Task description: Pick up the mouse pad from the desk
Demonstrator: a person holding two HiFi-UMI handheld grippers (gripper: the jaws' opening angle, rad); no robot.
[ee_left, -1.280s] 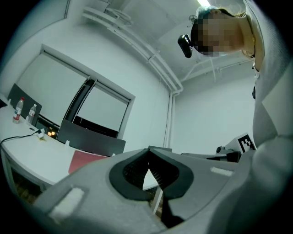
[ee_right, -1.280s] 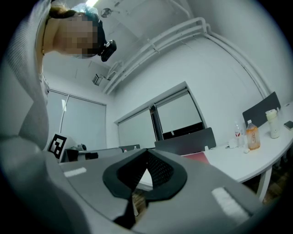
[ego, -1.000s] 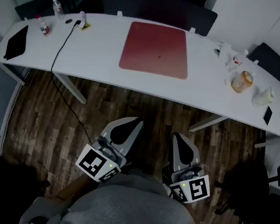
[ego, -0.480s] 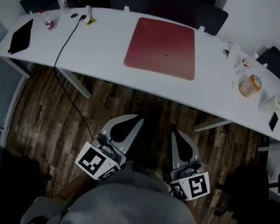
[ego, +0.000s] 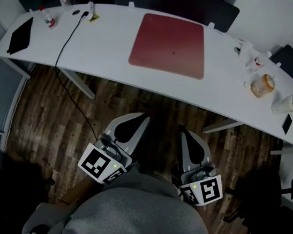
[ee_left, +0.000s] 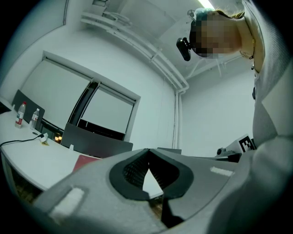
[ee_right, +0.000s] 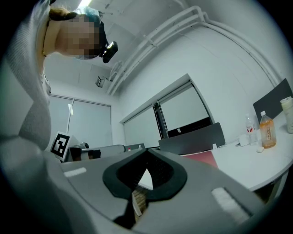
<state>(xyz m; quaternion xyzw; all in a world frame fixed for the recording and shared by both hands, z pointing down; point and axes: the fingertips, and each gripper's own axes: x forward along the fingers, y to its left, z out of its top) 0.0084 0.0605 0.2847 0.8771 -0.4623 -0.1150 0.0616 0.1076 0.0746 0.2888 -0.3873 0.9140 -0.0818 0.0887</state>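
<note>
Across the top of the head view runs a long white worktop (ego: 107, 49), smooth, with a gently curved front edge. The mouse pad (ego: 170, 45) lies flat on it at upper centre: a thin, matte red rectangle with rounded corners, well apart from both grippers. Low in the frame, over the dark wood-plank floor (ego: 48, 121), the left gripper (ego: 142, 117) and right gripper (ego: 183, 131) have pale grey shells and black ribbed pads. Each has its jaws closed tip to tip with nothing between them. A thin black cable (ego: 63, 48) snakes across the worktop's left part, near a flat black slab (ego: 20, 35). At the right end stand a round tan tub (ego: 262, 85) and a pale cup (ego: 283, 104); their contents cannot be made out. In the right gripper view, a capped bottle (ee_right: 268, 130) holds orange liquid.
</note>
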